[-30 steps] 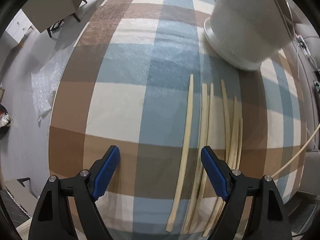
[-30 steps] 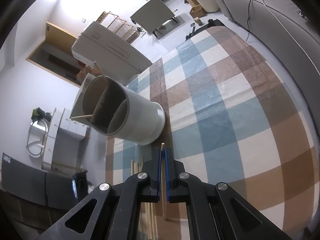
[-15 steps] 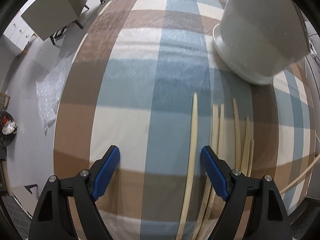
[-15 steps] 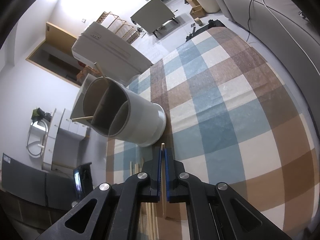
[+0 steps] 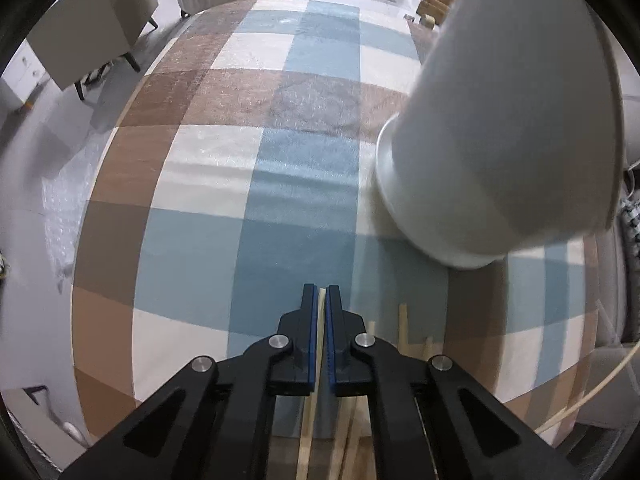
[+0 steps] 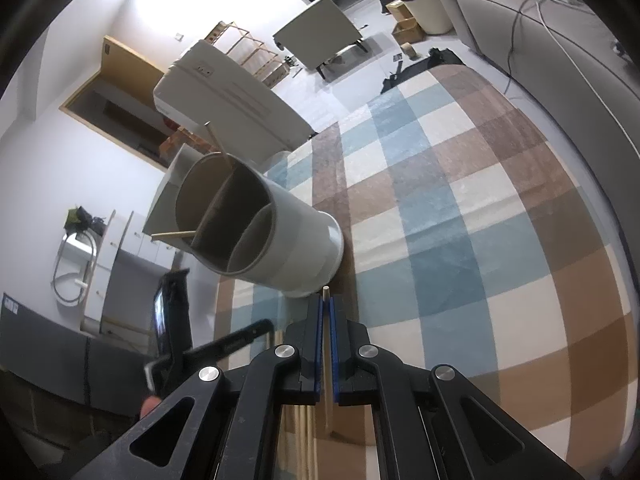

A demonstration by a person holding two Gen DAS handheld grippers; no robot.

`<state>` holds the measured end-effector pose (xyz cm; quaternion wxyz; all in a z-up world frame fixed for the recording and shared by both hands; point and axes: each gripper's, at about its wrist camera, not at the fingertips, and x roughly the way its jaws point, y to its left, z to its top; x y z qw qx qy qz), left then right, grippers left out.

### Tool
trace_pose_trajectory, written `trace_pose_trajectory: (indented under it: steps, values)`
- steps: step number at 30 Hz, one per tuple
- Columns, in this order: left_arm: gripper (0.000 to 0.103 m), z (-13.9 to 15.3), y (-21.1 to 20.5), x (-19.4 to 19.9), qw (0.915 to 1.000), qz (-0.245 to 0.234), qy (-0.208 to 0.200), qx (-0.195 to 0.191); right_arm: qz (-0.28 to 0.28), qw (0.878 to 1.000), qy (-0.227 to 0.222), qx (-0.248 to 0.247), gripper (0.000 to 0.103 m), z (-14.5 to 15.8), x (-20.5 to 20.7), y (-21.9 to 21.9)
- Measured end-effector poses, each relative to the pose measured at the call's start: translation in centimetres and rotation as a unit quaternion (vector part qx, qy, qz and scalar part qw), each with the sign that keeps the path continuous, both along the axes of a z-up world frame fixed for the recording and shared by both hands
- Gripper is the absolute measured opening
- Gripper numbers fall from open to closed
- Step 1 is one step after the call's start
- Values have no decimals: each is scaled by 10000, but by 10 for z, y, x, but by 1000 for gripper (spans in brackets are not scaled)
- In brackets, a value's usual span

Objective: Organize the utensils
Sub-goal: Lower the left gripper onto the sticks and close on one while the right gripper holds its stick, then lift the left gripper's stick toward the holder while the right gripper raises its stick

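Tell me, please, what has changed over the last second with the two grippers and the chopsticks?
The left gripper, open before, moved forward and shut on a chopstick on the tablecloth. The right gripper stayed clamped on its own chopstick; the white holder has not moved.

Both tongs (image 5: 321,294) (image 6: 325,304) clamped tight

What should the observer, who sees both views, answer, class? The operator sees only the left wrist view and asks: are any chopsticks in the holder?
Observer: Yes, two chopsticks stick out of the holder.
Operator: Is it split inside?
Observer: Yes, a divider makes compartments.
Operator: Is the right gripper free?
Observer: No, the right gripper is shut on a chopstick.
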<state>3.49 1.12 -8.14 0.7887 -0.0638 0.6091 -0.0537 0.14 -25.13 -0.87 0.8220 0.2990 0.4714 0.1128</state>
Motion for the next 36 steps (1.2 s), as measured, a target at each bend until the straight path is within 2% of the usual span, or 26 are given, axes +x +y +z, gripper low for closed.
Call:
trace_pose_trajectory:
  steps: [3,8,11,15,26,36]
  values:
    - [0,17,1,-11,9995,-8,-264,-200,108,9998,-142,-133,3,6,1,7]
    - [0,55,-3,-34,9970,-116,-696,-316,267,9988,-350,-210,3,14,6,23]
    - [0,80,2,-45,9918,-218,-1045,-701,489,9960,-579,-483,2,23,6,38]
    - [0,107,3,-60,9855,-296,-1423,-870,711,9897,-900,-854,2,35,1,58]
    - [0,134,7,-56,9777,-492,-1845,-868,562,9853,-1149,-1128,2,49,-12,77]
    - [0,166,3,-62,9695,-792,-2219,-678,446,9820,-1291,-1305,2,63,-22,88]
